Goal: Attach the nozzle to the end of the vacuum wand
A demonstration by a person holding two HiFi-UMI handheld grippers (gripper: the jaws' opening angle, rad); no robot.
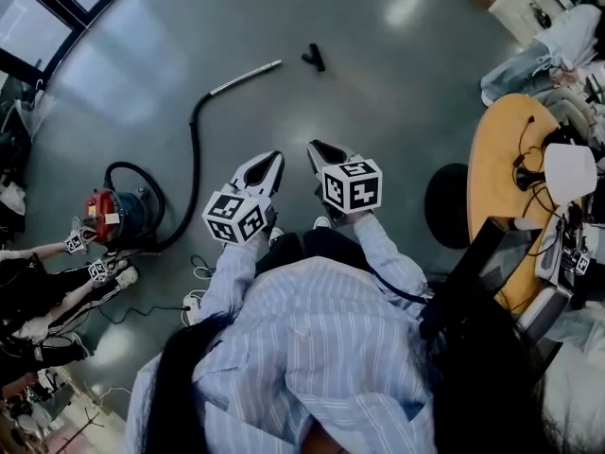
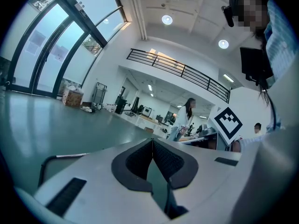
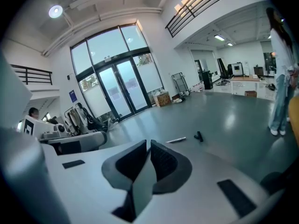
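Nozzle [image 1: 314, 58] lies on the floor [image 1: 397, 93] near the wand [image 1: 246, 77], unattached, and your left tool [image 1: 276, 157] and right tool [image 1: 312, 147] are both closed, empty.

Open floor [image 1: 397, 74] leads to the nozzle [image 1: 315, 58]; a desk [image 1: 492, 149] crowds the right.

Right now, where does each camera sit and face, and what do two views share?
Head view: on the person's head, facing steeply down at grey floor; striped sleeves, left gripper, right gripper show.
Left gripper view: on that gripper, facing nearly level toward desks; its shut jaws and the right gripper's cube show.
Right gripper view: on that gripper, facing glass doors; its shut jaws show.
Shared: head and right gripper views show the silver metal vacuum wand and small black nozzle, apart.
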